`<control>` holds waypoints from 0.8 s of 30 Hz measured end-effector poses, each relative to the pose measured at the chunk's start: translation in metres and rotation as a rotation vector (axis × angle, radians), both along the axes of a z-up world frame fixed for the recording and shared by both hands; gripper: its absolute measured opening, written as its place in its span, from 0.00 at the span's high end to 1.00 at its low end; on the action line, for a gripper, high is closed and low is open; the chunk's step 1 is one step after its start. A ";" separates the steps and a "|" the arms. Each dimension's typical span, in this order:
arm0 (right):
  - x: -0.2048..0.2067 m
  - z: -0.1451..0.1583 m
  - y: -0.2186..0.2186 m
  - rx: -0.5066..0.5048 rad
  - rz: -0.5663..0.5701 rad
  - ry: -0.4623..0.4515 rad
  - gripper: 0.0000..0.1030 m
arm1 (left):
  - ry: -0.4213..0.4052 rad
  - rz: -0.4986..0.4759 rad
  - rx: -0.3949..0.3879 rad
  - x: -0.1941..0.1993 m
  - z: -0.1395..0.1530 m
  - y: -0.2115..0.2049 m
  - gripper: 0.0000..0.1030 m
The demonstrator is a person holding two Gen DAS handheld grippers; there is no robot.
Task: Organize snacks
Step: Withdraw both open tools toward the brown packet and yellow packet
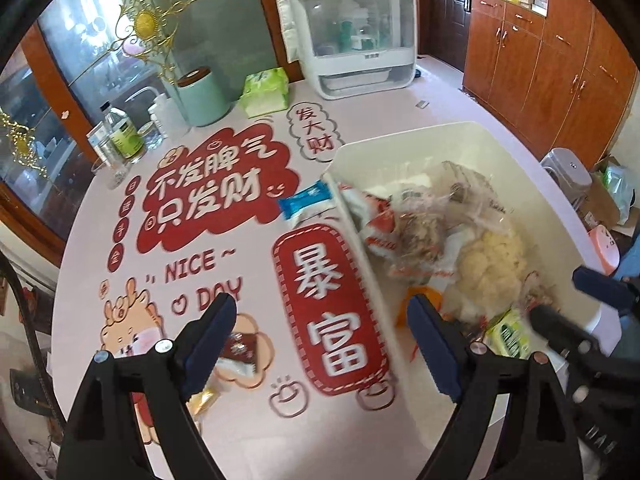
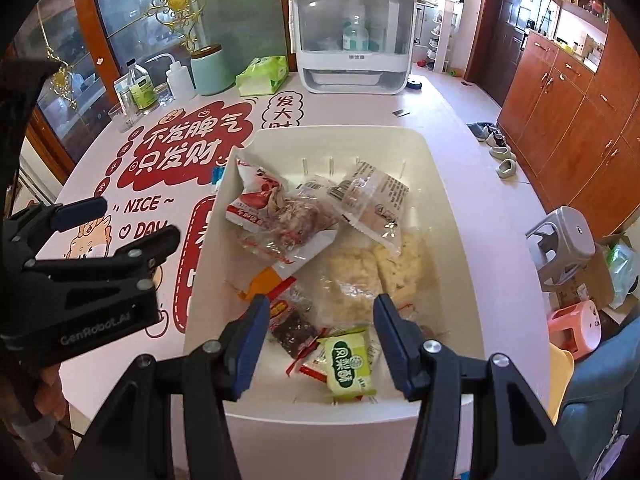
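- On the bench point(image 1: 248, 432), with its pink printed cover, sits a cream bin point(image 2: 452, 208) already carrying most of the snacks: a red-and-white packet point(image 2: 256, 200), a clear packet with a printed label point(image 2: 368, 192), pale puffed cakes in clear wrap point(image 2: 352, 280), and a small green pastry packet point(image 2: 346, 362) near the front wall.
- Still outside the bin I can see a blue-and-white packet point(image 1: 306, 198) lying against its left wall, a dark red packet point(image 1: 239, 350) by the left claw's left finger, and something gold-wrapped point(image 1: 204, 398) just below that.
- My left claw point(image 1: 322, 344) stands wide with nothing between its pads, over the bench just left of the bin.
- My right claw point(image 2: 318, 340) hangs over the bin's front end, partly spread and gripping nothing; the packets lie below it.
- I judge the loose packets to be light, soft and crinkly, with slippery film, so they could slide away under a sideways push.
- I would take the dark red packet across its short width, pads on the flat faces near the middle, not by a sealed edge.
- I expect the puffed cakes would crush, so anything dropped in should land gently.
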State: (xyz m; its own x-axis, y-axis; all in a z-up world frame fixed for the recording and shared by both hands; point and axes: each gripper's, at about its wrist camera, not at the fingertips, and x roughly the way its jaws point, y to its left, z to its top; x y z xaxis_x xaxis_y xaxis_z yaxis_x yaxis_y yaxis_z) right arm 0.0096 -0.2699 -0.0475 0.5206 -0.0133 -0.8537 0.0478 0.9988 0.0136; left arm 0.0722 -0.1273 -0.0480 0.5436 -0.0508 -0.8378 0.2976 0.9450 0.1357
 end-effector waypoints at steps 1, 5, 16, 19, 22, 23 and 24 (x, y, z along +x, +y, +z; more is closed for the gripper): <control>-0.001 0.000 0.002 0.001 0.000 -0.001 0.47 | 0.001 0.007 0.005 -0.001 0.000 0.007 0.16; -0.001 0.002 0.015 0.007 0.007 0.000 0.47 | 0.003 0.056 0.011 -0.004 0.000 0.043 0.16; 0.006 0.021 0.082 0.027 0.045 -0.049 0.47 | -0.020 0.142 0.027 -0.012 0.000 0.133 0.16; 0.009 0.021 0.107 0.029 0.067 -0.049 0.47 | -0.011 0.146 0.039 -0.013 -0.008 0.152 0.16; 0.013 0.015 0.129 0.034 0.078 -0.034 0.47 | 0.018 0.140 0.041 -0.013 -0.020 0.168 0.15; 0.015 0.012 0.136 0.035 0.080 -0.025 0.47 | 0.029 0.137 0.040 -0.012 -0.024 0.173 0.16; 0.017 0.009 0.143 0.034 0.080 -0.015 0.47 | 0.039 0.134 0.039 -0.011 -0.029 0.177 0.16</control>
